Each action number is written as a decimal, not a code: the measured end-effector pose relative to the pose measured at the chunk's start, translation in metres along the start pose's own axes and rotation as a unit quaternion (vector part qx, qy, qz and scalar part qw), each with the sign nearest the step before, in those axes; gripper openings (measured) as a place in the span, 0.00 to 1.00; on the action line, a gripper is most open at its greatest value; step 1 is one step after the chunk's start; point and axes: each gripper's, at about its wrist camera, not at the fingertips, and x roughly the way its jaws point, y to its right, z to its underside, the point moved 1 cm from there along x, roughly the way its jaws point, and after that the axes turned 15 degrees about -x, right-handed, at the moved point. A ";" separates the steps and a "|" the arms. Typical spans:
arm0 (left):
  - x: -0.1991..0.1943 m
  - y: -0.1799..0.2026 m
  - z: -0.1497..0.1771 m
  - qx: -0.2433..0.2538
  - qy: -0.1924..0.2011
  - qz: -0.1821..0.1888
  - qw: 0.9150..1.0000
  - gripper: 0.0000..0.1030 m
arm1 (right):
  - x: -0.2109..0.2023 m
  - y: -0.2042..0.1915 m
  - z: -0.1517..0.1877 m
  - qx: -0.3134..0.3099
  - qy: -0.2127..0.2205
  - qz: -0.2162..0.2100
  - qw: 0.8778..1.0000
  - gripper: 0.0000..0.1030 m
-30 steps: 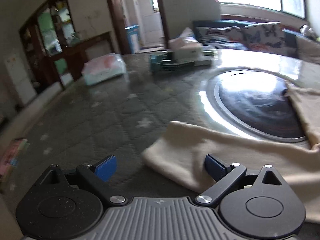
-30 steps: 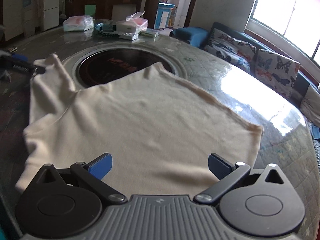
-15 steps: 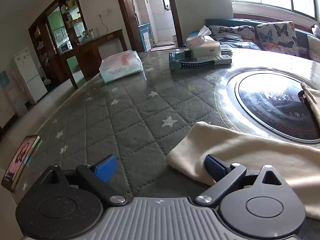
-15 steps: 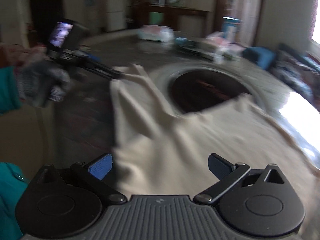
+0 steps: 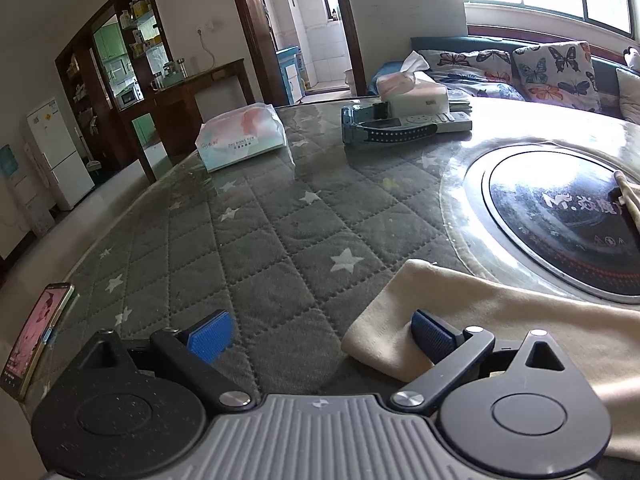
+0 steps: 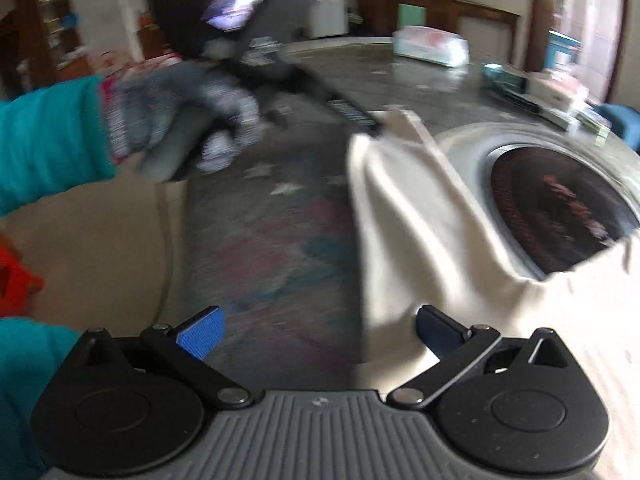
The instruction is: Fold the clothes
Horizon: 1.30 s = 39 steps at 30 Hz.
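Note:
A cream garment point(image 6: 420, 220) lies spread on the round table, one sleeve reaching toward the far left. The cuff end of that sleeve point(image 5: 460, 308) lies low on the right in the left wrist view. My left gripper point(image 5: 320, 336) is open just above the quilted cover, its right pad point(image 5: 430, 334) over the cuff's edge and its left pad over bare cover. In the blurred right wrist view a gloved hand point(image 6: 180, 120) holds that gripper at the sleeve's tip. My right gripper point(image 6: 318, 336) is open over the garment's left edge, nothing between its pads.
A dark round hob plate point(image 5: 568, 220) is set into the table's middle. A tissue pack point(image 5: 240, 140), a tissue box point(image 5: 412, 88) and remotes point(image 5: 392, 128) lie at the far side. A phone point(image 5: 36, 336) leans at the near left edge. A teal sleeve point(image 6: 48, 136) shows on the left.
My right gripper has swung left from over the garment's body to its left edge, toward the sleeve. The left gripper has turned slightly left and steadied by the cuff. Both stay open.

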 end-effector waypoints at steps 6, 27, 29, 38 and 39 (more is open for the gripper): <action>-0.011 -0.004 -0.007 -0.021 0.003 0.014 1.000 0.95 | -0.002 0.007 -0.008 0.003 0.019 0.019 1.000 1.00; -0.014 -0.007 0.000 -0.066 -0.036 0.057 0.996 0.96 | 0.036 0.015 -0.031 0.028 0.022 0.017 0.999 1.00; -0.013 -0.007 0.001 -0.063 -0.038 0.055 0.996 0.96 | 0.038 0.008 -0.036 0.015 0.029 -0.002 0.999 1.00; -0.009 -0.011 0.006 -0.066 -0.048 0.047 0.996 0.96 | 0.038 0.023 -0.043 0.021 0.036 0.034 0.999 1.00; -0.009 -0.012 0.007 -0.066 -0.048 0.047 0.996 0.96 | 0.041 0.027 -0.043 0.032 0.029 0.034 0.998 1.00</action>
